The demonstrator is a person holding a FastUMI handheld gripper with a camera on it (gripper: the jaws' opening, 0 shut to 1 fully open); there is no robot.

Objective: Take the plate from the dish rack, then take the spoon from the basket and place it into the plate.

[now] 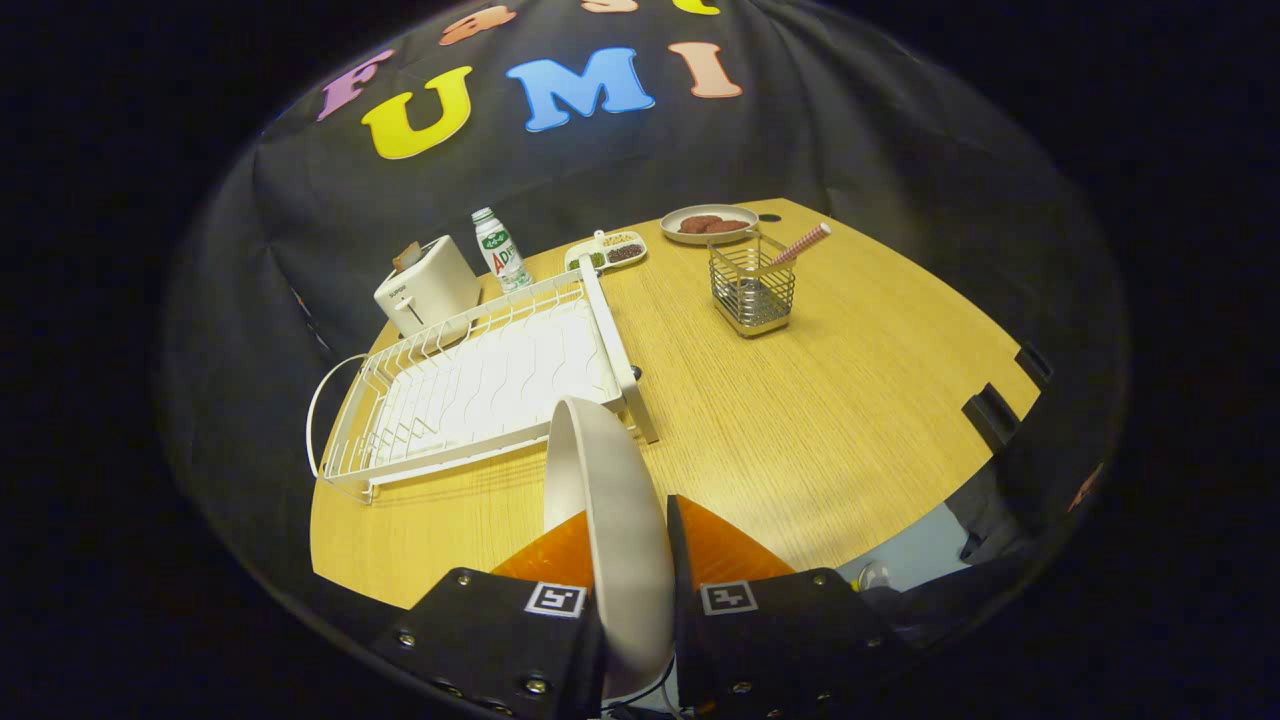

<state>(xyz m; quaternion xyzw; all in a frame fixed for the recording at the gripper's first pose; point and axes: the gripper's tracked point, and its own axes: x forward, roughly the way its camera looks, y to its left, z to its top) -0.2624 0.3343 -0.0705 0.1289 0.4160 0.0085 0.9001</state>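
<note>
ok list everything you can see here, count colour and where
plate: 1, white, held on edge between the fingers, just in front of the rack
dish rack: 1, white wire, on the table beyond the fingers
basket: 1, metal wire, on the table beside the rack
spoon: 1, pink striped handle, standing in the basket
toaster: 1, white, behind the rack
bottle: 1, white with green label, next to the toaster
divided dish: 1, white, behind the rack's far end
plate of food: 1, pale with brown pieces, behind the basket
table: 1, light wood
gripper: 1, fingers shut on the plate
</note>
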